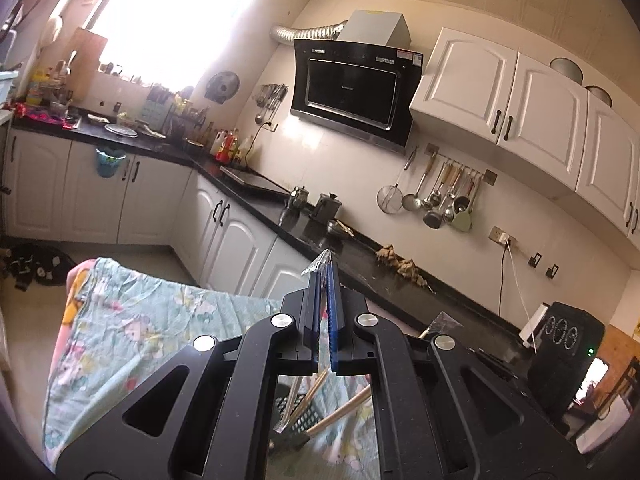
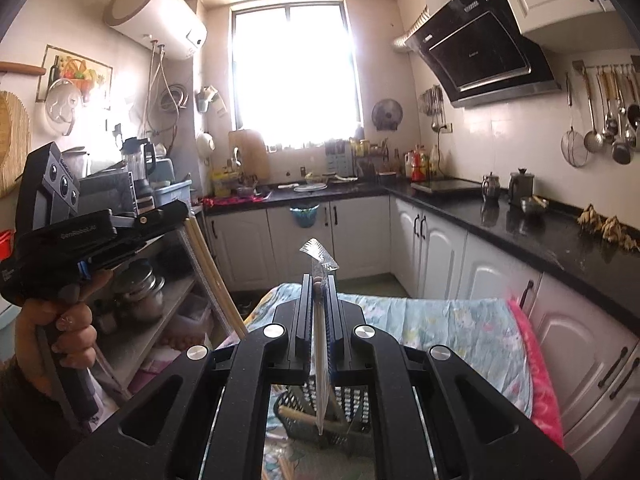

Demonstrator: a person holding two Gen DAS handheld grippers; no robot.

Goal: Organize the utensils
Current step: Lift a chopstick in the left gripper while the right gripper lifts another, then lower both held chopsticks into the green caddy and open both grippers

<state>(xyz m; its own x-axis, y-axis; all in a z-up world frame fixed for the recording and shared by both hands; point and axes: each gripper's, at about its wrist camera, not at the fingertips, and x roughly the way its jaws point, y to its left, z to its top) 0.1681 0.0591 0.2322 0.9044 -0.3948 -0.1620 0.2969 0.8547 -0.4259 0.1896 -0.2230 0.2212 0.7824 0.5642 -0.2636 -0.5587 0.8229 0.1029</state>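
Left of the black basket (image 2: 320,412), the left gripper (image 2: 176,216) pinches wrapped wooden chopsticks (image 2: 216,276) that hang slanting down; held near one end, they could swing or slide out. Its body reads "GenRobot.AI". Above the basket, the right gripper (image 2: 319,280) has its fingers pressed on a clear-sleeved pair (image 2: 320,360) whose lower end hangs over the basket; the slick plastic could slip. More chopsticks lie in the basket.
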